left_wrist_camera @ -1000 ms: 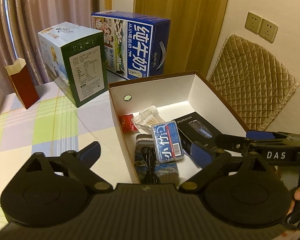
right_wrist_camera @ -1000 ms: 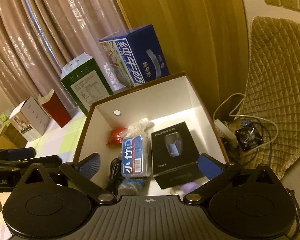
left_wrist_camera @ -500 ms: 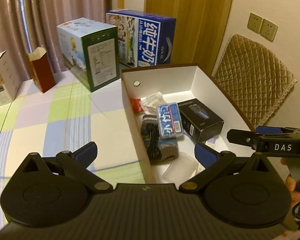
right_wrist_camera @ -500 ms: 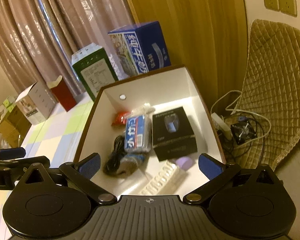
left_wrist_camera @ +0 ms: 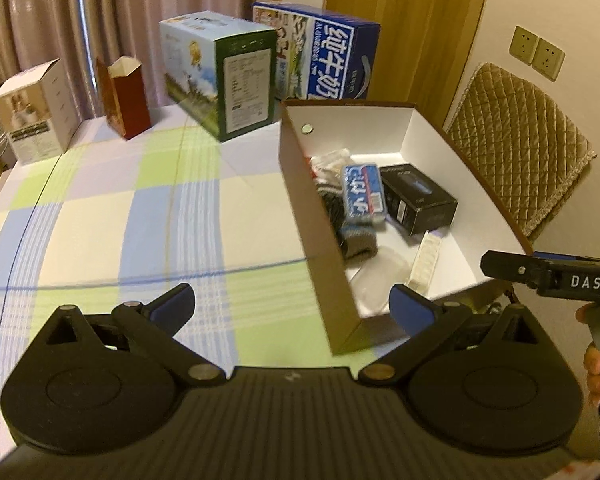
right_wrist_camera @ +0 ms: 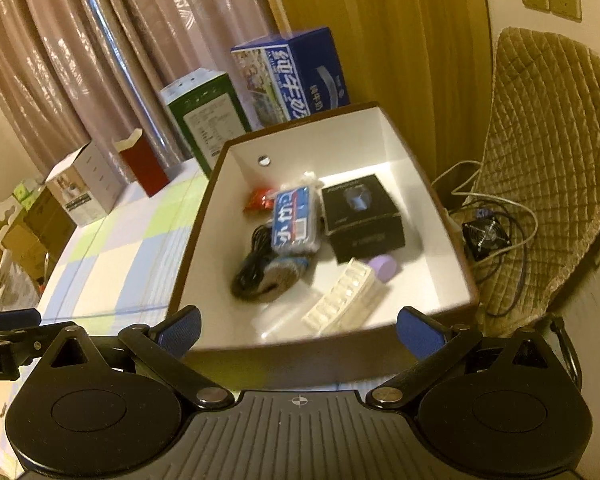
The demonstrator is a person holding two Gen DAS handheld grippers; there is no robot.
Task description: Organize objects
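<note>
A brown open box with a white inside (left_wrist_camera: pixel 432 136) (right_wrist_camera: pixel 412 292) stands at the table's right edge. In it lie a blue tissue pack (left_wrist_camera: pixel 362 192) (right_wrist_camera: pixel 294 224), a black product box (left_wrist_camera: pixel 420 198) (right_wrist_camera: pixel 360 216), a grey knit item with a black cable (right_wrist_camera: pixel 260 272), a white ribbed tray (right_wrist_camera: pixel 344 300), a purple piece (right_wrist_camera: pixel 382 266) and a red packet (right_wrist_camera: pixel 258 200). My left gripper (left_wrist_camera: pixel 292 306) is open and empty, held back over the table in front of the box. My right gripper (right_wrist_camera: pixel 298 330) is open and empty, just before the box's near wall.
At the table's back stand a blue milk carton (left_wrist_camera: pixel 324 52), a green carton (left_wrist_camera: pixel 224 72), a red paper bag (left_wrist_camera: pixel 124 96) and a white box (left_wrist_camera: pixel 32 112). A quilted chair (left_wrist_camera: pixel 520 144) and floor cables (right_wrist_camera: pixel 488 216) are to the right. The checked tablecloth (left_wrist_camera: pixel 120 208) spreads left.
Both grippers have pulled back and away from the box, so more of the table and the box's near wall show. Both stay open and empty.
</note>
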